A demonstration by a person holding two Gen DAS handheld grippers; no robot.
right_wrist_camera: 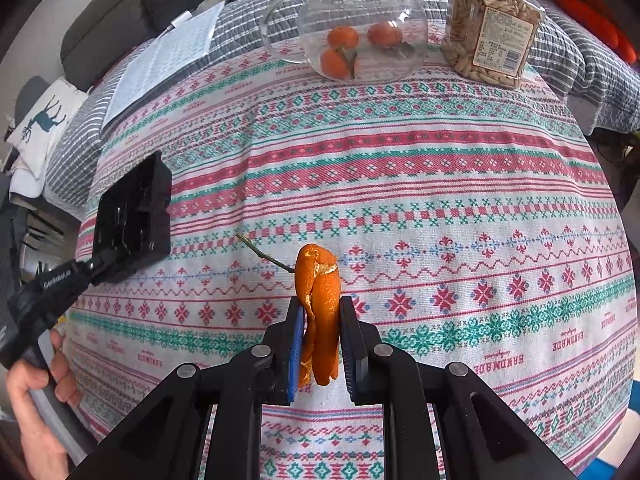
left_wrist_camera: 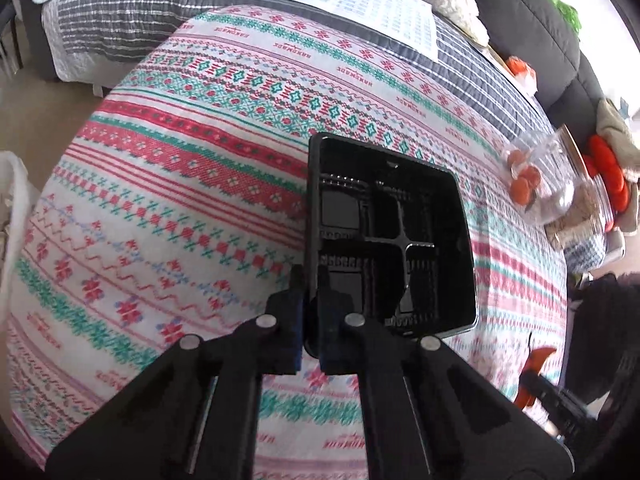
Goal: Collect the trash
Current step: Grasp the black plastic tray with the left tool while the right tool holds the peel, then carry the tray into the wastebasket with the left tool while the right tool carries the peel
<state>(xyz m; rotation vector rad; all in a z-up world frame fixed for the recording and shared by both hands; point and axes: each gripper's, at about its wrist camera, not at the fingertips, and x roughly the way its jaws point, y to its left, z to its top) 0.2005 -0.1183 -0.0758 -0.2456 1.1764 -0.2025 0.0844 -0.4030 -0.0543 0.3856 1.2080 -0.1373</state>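
A black plastic compartment tray (left_wrist_camera: 400,220) stands tilted above the patterned tablecloth (left_wrist_camera: 180,200). My left gripper (left_wrist_camera: 311,288) is shut on the tray's near rim, one finger inside and one outside. In the right wrist view the same tray (right_wrist_camera: 136,216) hangs at the left, with the left gripper (right_wrist_camera: 102,260) clamped on its edge. My right gripper (right_wrist_camera: 320,308) is shut on a curled orange peel (right_wrist_camera: 318,276), which sticks up between the blue pads. A thin twig (right_wrist_camera: 264,252) juts from the peel to the left. The peel (left_wrist_camera: 538,356) also shows at the lower right of the left wrist view.
A glass teapot (right_wrist_camera: 360,32) with three mandarins and a clear jar of seeds (right_wrist_camera: 492,28) stand at the table's far side. A printed sheet (right_wrist_camera: 160,64) lies at the far left. A hand (right_wrist_camera: 36,392) holds the left gripper's handle. A sofa with soft toys (left_wrist_camera: 552,20) borders the table.
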